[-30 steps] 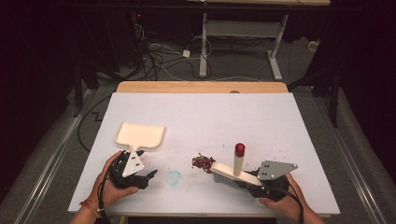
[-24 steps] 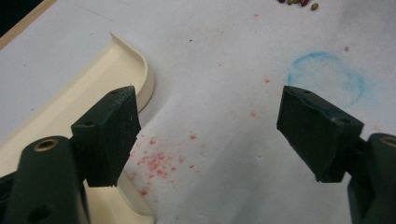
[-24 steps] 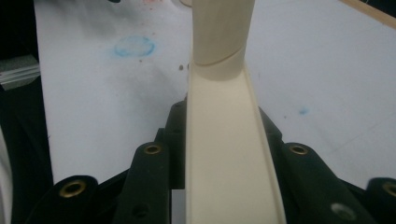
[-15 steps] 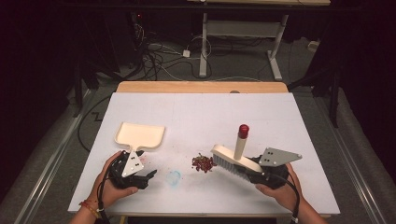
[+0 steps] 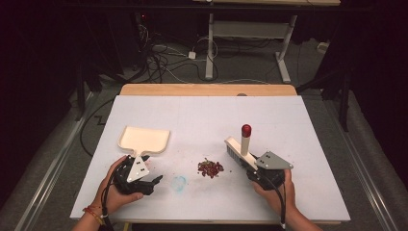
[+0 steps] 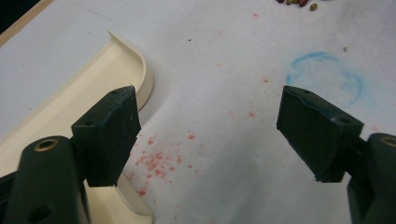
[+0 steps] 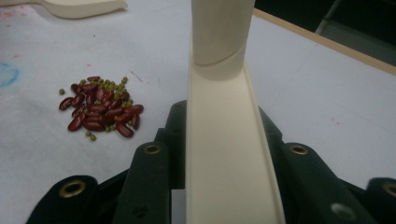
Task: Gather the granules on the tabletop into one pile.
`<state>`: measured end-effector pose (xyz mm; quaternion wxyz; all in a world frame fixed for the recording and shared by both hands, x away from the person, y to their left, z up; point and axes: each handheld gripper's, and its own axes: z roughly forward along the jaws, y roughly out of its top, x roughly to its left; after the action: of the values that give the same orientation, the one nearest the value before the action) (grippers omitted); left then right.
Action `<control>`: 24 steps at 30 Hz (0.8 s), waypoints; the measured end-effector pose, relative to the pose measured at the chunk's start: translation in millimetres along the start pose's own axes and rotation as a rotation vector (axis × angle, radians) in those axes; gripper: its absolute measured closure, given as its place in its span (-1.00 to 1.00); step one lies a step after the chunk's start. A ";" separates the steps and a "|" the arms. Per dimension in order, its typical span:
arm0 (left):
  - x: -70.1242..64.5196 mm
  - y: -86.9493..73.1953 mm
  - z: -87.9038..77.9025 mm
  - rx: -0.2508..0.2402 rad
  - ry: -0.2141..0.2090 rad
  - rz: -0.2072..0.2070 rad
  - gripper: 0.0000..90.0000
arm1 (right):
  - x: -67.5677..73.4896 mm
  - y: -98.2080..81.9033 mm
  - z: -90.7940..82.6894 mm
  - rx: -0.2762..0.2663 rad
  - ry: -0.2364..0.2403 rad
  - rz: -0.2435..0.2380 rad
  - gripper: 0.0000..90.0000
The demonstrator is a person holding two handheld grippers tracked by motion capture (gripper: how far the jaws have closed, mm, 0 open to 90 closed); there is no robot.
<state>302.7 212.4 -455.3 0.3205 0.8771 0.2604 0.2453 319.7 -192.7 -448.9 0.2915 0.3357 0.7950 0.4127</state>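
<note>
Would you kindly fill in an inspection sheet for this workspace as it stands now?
Surface: white table, with a blue ring mark and red specks.
Job's things: pile of red and green beans; cream brush with red-capped handle; cream dustpan, empty.
Clutter: nothing seen.
Grippers: right gripper clamped on the brush, right of the beans; left gripper open, jaws apart beside the dustpan's handle.
Cables: one trails from each gripper; more lie on the floor.
Surroundings: dark room, desk legs beyond the table.

Dark room, grey floor (image 5: 57,144) with tangled cables (image 5: 159,60), white-legged desk (image 5: 250,33) behind.
</note>
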 end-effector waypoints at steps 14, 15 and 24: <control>-1.2 0.1 1.2 0.004 -0.002 -0.004 -0.54 | 45.5 32.5 36.4 -0.004 -0.038 0.062 0.49; -1.1 0.2 1.2 0.003 -0.003 -0.006 -0.54 | 48.9 34.0 38.7 -0.007 -0.043 0.074 0.49; -0.4 -0.7 0.0 -0.002 -0.003 -0.009 -0.53 | 69.7 36.1 47.4 -0.067 -0.064 0.095 0.49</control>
<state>302.2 212.5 -455.9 0.3227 0.8760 0.2637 0.2428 323.2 -101.2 -454.3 0.3079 0.3762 0.7542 0.4414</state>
